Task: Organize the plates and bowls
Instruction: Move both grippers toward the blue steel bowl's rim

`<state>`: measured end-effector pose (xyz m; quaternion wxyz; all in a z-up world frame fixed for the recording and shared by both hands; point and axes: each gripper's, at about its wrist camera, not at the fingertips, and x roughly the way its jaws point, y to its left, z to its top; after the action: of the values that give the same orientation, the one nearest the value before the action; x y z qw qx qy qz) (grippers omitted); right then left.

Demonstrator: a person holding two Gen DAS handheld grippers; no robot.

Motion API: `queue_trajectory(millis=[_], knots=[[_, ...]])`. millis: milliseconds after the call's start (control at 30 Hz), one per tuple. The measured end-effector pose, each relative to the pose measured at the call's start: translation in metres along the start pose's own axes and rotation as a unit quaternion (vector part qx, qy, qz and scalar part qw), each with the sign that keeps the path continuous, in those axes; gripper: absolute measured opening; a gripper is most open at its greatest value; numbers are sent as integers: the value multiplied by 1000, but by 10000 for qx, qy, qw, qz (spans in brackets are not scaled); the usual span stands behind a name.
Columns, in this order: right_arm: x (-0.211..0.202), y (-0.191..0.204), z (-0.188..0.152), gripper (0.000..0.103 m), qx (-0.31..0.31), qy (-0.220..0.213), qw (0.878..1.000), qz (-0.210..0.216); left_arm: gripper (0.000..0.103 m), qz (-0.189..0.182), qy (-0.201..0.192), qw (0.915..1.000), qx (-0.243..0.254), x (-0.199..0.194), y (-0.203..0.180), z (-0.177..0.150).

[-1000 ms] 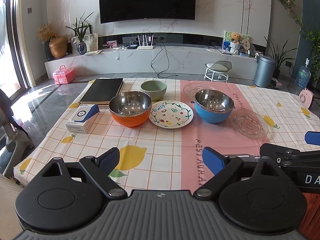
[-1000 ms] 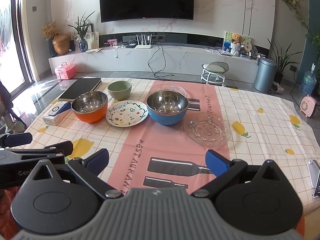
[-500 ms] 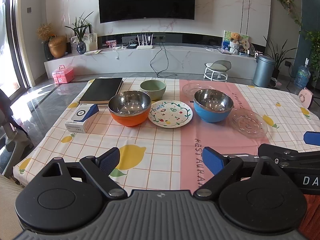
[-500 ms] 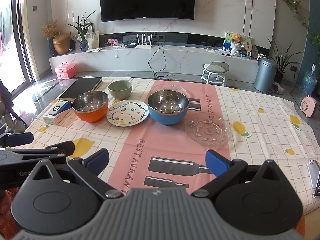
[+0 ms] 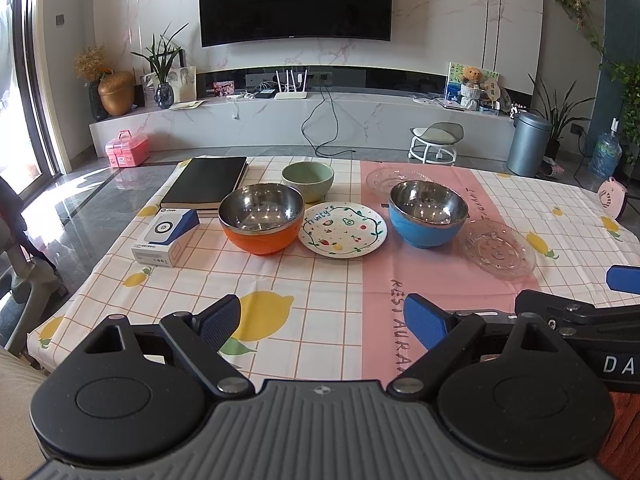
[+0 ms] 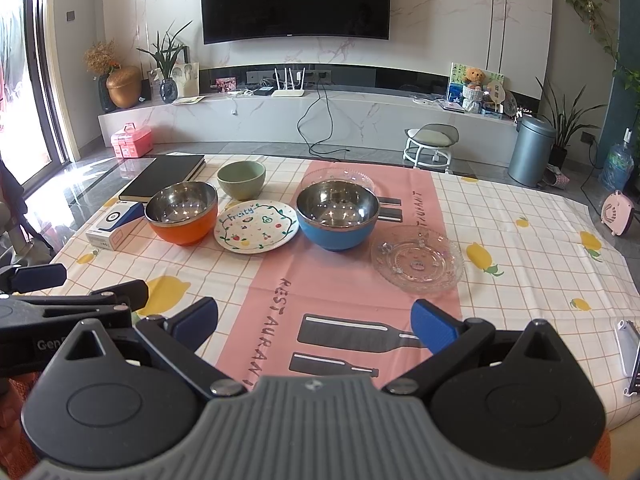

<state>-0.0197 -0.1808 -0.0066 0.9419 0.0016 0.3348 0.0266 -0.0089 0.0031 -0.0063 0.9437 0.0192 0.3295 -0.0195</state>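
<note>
Half of one clear plate [image 5: 394,178] hides behind the blue bowl [image 5: 427,215] in the left wrist view; the left gripper [image 5: 322,322] gapes wide, empty, above the tablecloth [image 5: 320,280]. Right wrist view: same plate [image 6: 338,178] obscured; right gripper [image 6: 314,320] spread wide, holding nothing.

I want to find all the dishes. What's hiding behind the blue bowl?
Behind the blue steel-lined bowl sits a clear glass plate. Only its far rim shows; the bowl covers its near part, so whether anything lies there stays unseen.
</note>
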Motion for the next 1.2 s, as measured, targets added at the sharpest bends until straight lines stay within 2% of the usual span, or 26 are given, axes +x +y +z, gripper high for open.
queue_trajectory(millis=[300,500,533,600,733,800,867,967,1067,1200], knots=[[10,-9,-3,101,141,-392,9989,210,103,-202,-104,9997,93,9,0,11],[37,-28,-1,99,433,-396,9982,141,87,-690,-101,9974,-172,34,5,28],[42,-30,1,97,491,-384,9980,135,84,-765,-96,9967,-232,38,5,31],[53,-35,6,84,582,-345,9977,94,79,-921,-72,9952,-336,48,5,38],[76,-44,20,79,728,-316,9968,3,69,-1221,80,9901,-693,71,6,51],[89,-48,28,68,795,-295,9964,-58,61,-1372,157,9868,-849,84,4,58],[102,-52,36,63,888,-223,9958,-67,55,-1427,215,9848,-971,96,1,64],[123,-56,48,60,914,-142,9957,-73,54,-1514,248,9825,-1052,115,-5,74],[143,-58,58,60,937,-66,9955,-110,53,-1441,300,9835,-1048,135,-12,85],[170,-61,71,53,981,10,9950,-166,54,-1460,341,9828,-1080,164,-21,100]])
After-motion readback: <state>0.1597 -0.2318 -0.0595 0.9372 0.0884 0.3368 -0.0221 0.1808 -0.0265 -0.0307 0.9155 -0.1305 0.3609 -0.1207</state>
